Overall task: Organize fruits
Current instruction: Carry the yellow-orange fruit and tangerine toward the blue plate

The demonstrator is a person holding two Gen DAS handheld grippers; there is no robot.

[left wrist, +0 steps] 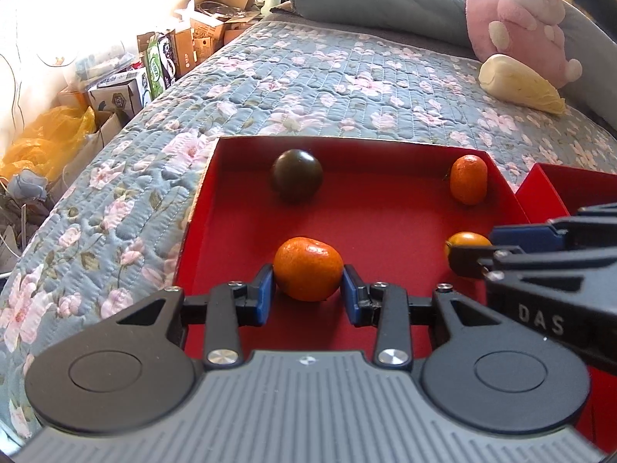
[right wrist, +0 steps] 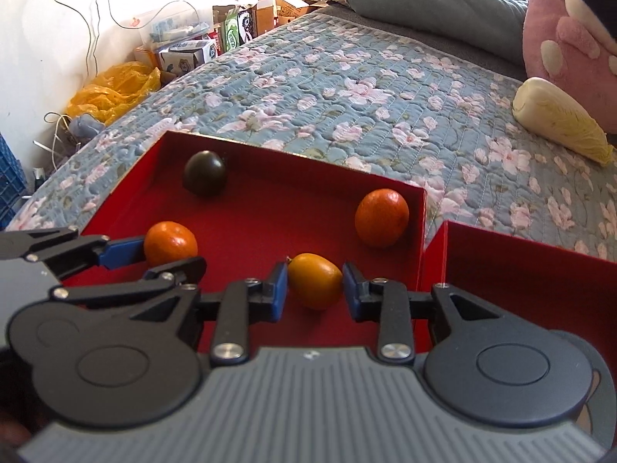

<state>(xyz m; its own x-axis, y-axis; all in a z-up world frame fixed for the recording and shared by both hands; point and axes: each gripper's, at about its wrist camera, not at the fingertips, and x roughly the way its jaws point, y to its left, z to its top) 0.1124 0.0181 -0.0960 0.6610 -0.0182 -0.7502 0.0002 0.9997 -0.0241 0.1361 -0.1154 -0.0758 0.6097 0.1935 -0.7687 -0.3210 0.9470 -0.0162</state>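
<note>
- Your left gripper (left wrist: pixel 308 289) pinches the round orange mandarin (left wrist: pixel 307 268) at the near left of the shallow red cardboard tray (left wrist: pixel 246 146).
- Your right gripper (right wrist: pixel 315 291) has its blue pads pressed on the small yellow-orange oval fruit (right wrist: pixel 314 279), near the tray's front right.
- A dark round fruit (left wrist: pixel 297 181) sits at the tray's far left, another orange mandarin (right wrist: pixel 381 218) in its far right corner.

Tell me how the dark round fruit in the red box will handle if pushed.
The dark fruit looks nearly spherical, so it would probably roll across the red box's flat floor. Its glossy skin may be slippery. Firmness cannot be told.
</note>
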